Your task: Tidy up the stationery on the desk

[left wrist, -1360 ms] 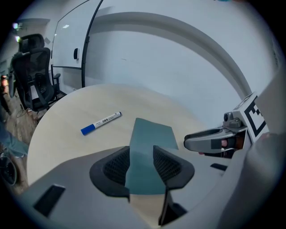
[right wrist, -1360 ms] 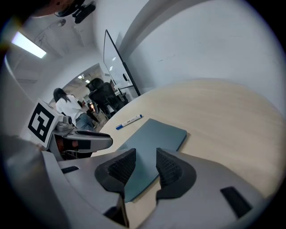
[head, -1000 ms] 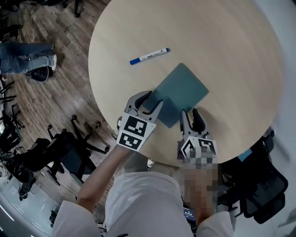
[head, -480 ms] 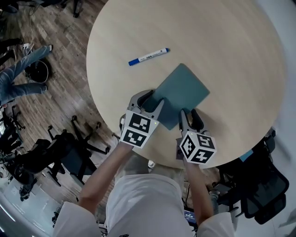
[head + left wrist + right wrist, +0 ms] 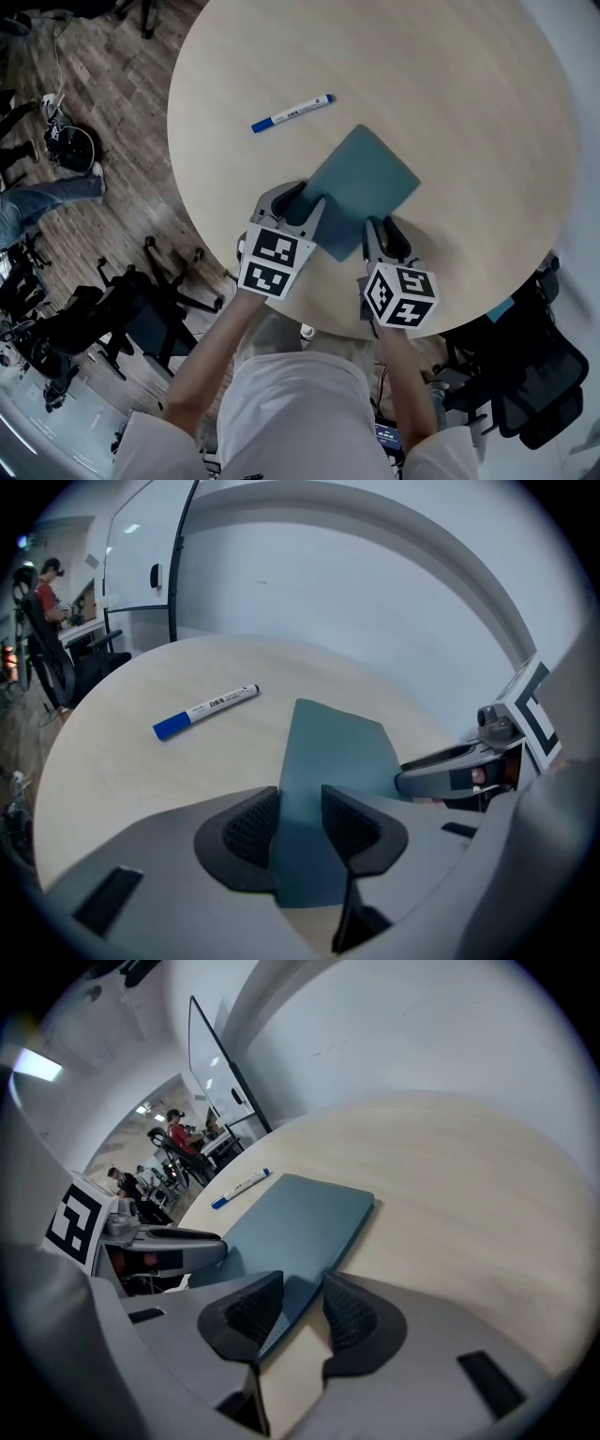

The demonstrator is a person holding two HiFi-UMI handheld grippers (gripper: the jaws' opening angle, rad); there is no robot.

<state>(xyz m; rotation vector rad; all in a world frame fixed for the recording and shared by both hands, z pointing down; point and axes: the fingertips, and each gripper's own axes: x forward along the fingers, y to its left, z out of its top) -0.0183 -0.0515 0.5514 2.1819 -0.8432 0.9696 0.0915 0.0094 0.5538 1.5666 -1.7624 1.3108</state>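
Supporting table point(image 5: 450, 94): we see a round top of smooth, pale wood grain.
Notebook point(image 5: 361, 187): a flat teal rectangle with a matte cover and rounded corners, lying near our edge of the table.
Left gripper point(image 5: 305, 202): ribbed grey pads stand apart, straddling the notebook's left corner; we see no squeeze.
Right gripper point(image 5: 384, 230): its jaws have just been closing yet stand apart, with the notebook's near edge between them.
Marker point(image 5: 292, 112): a slim white barrel with a blue cap, lying beyond the notebook.

Surface point(image 5: 450, 84): wood-look, smooth, matt. Notebook point(image 5: 361, 187): smooth matt cover. Pen point(image 5: 292, 112): smooth plastic. Claw pads point(image 5: 251, 829): black, ribbed, matt; housings smooth grey plastic. Floor point(image 5: 122, 159): wood planks.
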